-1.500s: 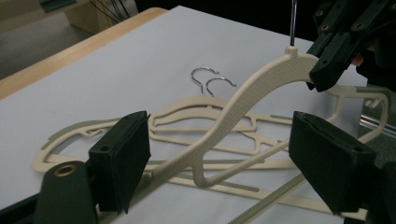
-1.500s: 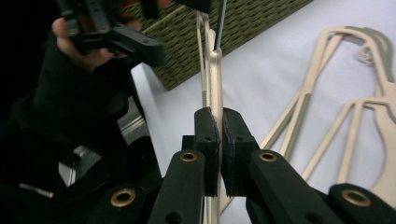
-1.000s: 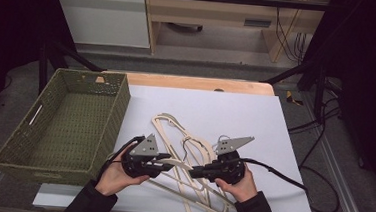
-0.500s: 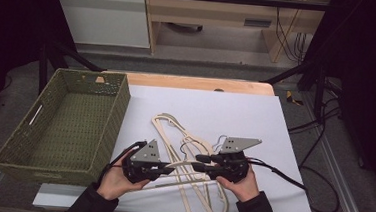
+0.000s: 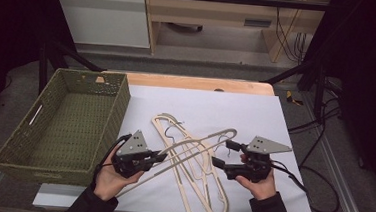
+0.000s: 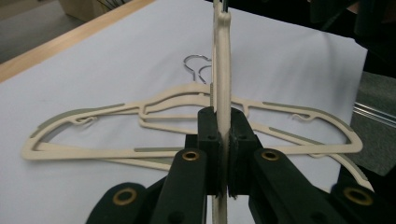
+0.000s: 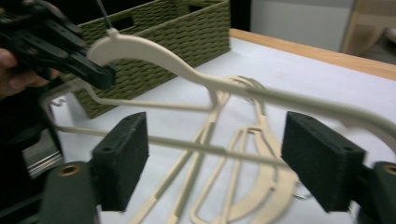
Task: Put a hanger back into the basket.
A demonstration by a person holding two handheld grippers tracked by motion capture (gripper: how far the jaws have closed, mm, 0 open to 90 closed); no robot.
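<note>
The left gripper [image 5: 161,157] is clamping its 2 jaws on the cream hanger [image 5: 193,144]; in the left gripper view the pads [image 6: 211,149] are pressing on both sides of the hanger's thin edge [image 6: 222,70], which is standing on edge between them. This hanger is being held tilted above the white sheet [image 5: 270,117], with its far shoulder pointing toward the right gripper [image 5: 223,153].

The right gripper's jaws have just been opening and are now standing wide apart. In the right gripper view the 2 pads [image 7: 122,156] are sitting clear of the hanger's arm [image 7: 280,100], which is crossing above the gap between them without touching either pad. The left gripper [image 7: 93,72] is showing at the upper left of that view, gripping the hanger near its end.

More hangers [image 5: 205,187] are lying flat on the white sheet between the 2 grippers, overlapping one another; their metal hooks [image 6: 196,65] are pointing away from the person. The held hanger is crossing over them.

A green woven basket [image 5: 23,144] is sitting just beside the left edge of the white sheet, left of the left gripper. The left hand [image 5: 111,178] is lying near the basket's near corner.
</note>
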